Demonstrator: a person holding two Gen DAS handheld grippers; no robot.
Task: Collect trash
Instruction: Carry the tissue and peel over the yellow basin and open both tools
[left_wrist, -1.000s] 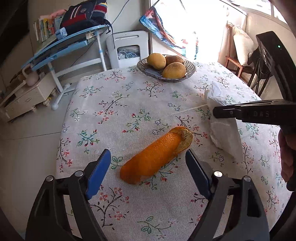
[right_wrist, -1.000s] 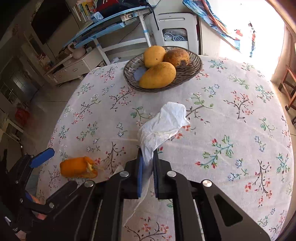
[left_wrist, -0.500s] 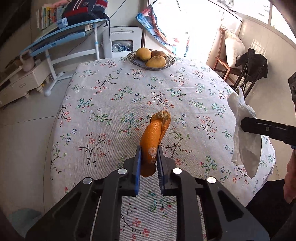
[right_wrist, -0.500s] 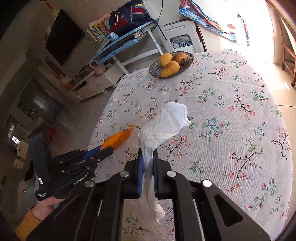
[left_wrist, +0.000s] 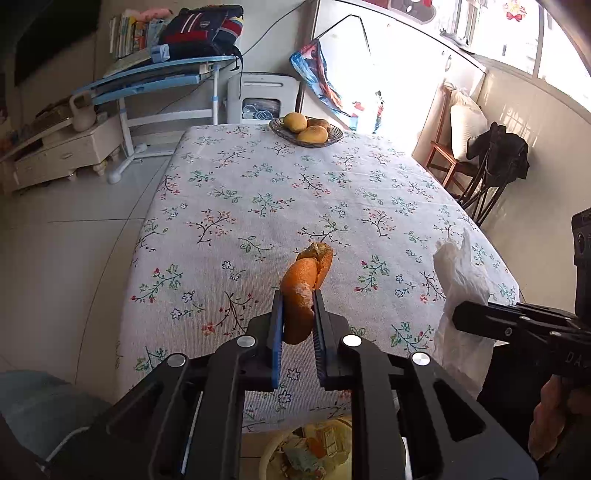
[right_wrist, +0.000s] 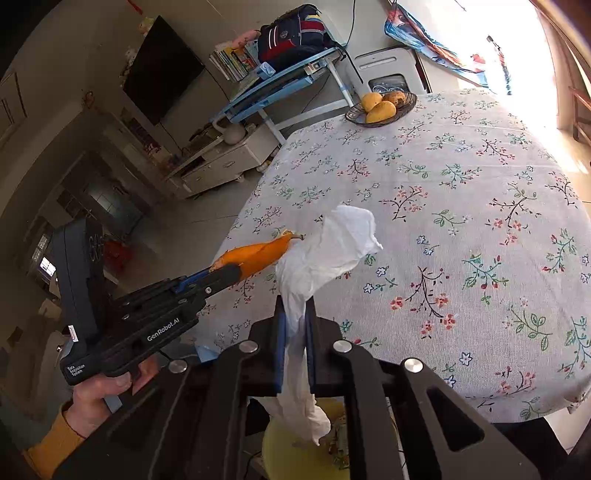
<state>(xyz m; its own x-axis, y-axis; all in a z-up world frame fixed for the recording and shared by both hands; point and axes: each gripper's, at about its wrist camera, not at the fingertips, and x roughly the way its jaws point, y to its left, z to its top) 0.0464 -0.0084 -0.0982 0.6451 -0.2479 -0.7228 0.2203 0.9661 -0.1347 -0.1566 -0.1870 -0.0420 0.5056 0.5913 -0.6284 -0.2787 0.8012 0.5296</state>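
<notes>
- The left gripper (left_wrist: 298, 314) has its jaws clamped on an orange peel (left_wrist: 304, 291), held in the air above the near edge of the floral-clothed surface (left_wrist: 258, 192).
- The right gripper (right_wrist: 294, 325) has its jaws closed on a crumpled white tissue (right_wrist: 328, 247).
- A yellow bin (right_wrist: 295, 454) sits on the floor below both.

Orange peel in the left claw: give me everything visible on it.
The peel is a long curled strip, bright orange outside, with a pale, rough inner side and a brownish dried tip. The left claw, whose jaws have just been closing, pinches its lower part between blue pads; the tip sticks up and forward, the bottom end hangs below the pads. It is lifted off the table, touching only the claw. From the right wrist it sits just beside the tissue.
</notes>
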